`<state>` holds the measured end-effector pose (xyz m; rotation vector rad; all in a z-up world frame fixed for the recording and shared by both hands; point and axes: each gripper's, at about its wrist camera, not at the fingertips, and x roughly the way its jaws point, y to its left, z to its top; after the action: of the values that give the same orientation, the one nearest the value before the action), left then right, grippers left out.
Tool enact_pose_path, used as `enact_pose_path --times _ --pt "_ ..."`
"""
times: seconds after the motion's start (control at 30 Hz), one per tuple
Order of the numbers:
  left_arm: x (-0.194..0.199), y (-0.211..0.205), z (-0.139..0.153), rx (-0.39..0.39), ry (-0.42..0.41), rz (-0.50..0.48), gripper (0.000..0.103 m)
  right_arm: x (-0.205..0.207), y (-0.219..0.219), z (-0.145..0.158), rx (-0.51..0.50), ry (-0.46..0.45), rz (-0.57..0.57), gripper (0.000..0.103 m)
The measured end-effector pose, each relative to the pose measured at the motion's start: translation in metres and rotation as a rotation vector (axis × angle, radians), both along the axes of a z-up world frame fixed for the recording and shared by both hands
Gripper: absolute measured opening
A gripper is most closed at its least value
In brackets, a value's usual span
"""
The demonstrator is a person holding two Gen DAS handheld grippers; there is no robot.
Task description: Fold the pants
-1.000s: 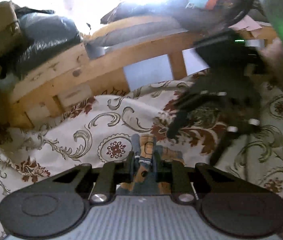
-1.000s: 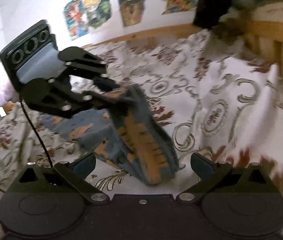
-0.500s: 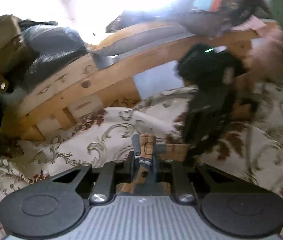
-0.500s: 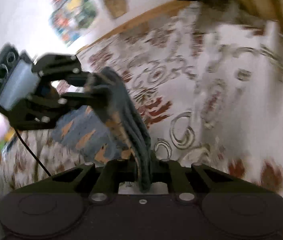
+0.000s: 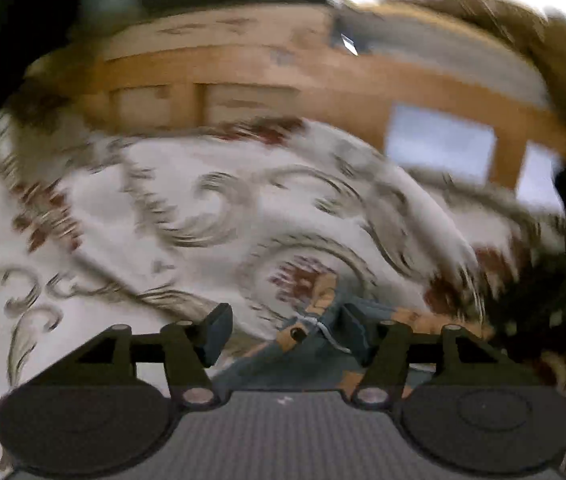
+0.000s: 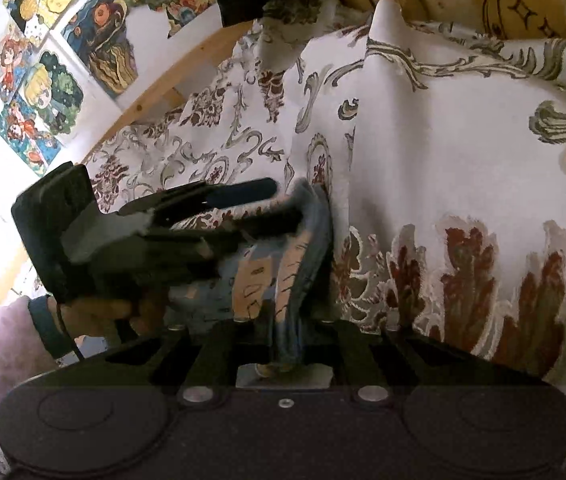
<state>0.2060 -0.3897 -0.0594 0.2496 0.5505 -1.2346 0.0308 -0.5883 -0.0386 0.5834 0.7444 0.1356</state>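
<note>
One pants (image 6: 303,248), two hand-held grippers, one bedspread (image 6: 443,152)

Left tool (image 5: 285,330) spread wide above pants (image 5: 315,344) on patterned bedspread (image 5: 203,216).

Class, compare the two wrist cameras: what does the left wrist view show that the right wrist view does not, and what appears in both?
Only the left wrist view shows the left gripper from behind, standing open with the pants lying between its fingers, plus the wooden bed frame with pale panels.

Only the right wrist view shows the right gripper shut on the pants, cartoon posters on the wall, and a hand in a pink sleeve holding the left gripper.

Both show the blue-and-tan pants and the floral bedspread.
</note>
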Motion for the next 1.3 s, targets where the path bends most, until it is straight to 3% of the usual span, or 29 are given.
enact_pose_path --times 0.03,0.17,0.3,0.37,0.47,0.5,0.67,0.73,0.83,0.93,1.07,1.3 --pt "0.008 0.008 0.003 -0.018 0.042 0.035 0.067 -0.002 0.0 0.0 0.002 -0.009 -0.008 0.011" --pt "0.022 0.045 0.014 -0.031 0.213 0.208 0.09 -0.009 0.001 0.0 0.031 -0.04 -0.064 0.015" --pt "0.021 0.097 0.006 -0.125 0.478 0.287 0.095 -0.024 0.003 -0.003 0.071 -0.087 -0.175 0.018" --pt "0.017 0.112 -0.004 -0.141 0.543 0.302 0.095 -0.029 0.007 -0.006 0.072 -0.103 -0.231 0.018" --pt "0.02 0.117 -0.016 -0.101 0.568 0.338 0.095 -0.022 0.019 -0.002 -0.012 -0.054 -0.231 0.019" --pt "0.02 0.118 -0.017 -0.101 0.565 0.327 0.095 -0.018 0.022 0.0 -0.036 -0.036 -0.218 0.025" --pt "0.015 0.115 -0.016 -0.043 0.478 0.318 0.095 -0.004 0.038 0.005 -0.159 0.069 -0.195 0.03" --pt "0.011 0.114 -0.016 -0.019 0.46 0.313 0.095 -0.001 0.041 0.005 -0.16 0.092 -0.243 0.019" --pt "0.01 0.115 -0.007 0.002 0.475 0.307 0.095 -0.008 0.043 0.005 -0.106 0.053 -0.323 0.011" --pt "0.015 0.113 0.007 -0.008 0.512 0.268 0.095 -0.02 0.055 0.009 -0.088 -0.021 -0.364 0.01" --pt "0.028 0.105 0.023 -0.032 0.594 0.213 0.095 -0.019 0.089 0.019 -0.185 -0.103 -0.32 0.01" --pt "0.047 0.103 0.032 -0.069 0.742 0.186 0.095 0.004 0.159 0.032 -0.462 -0.187 -0.128 0.01"
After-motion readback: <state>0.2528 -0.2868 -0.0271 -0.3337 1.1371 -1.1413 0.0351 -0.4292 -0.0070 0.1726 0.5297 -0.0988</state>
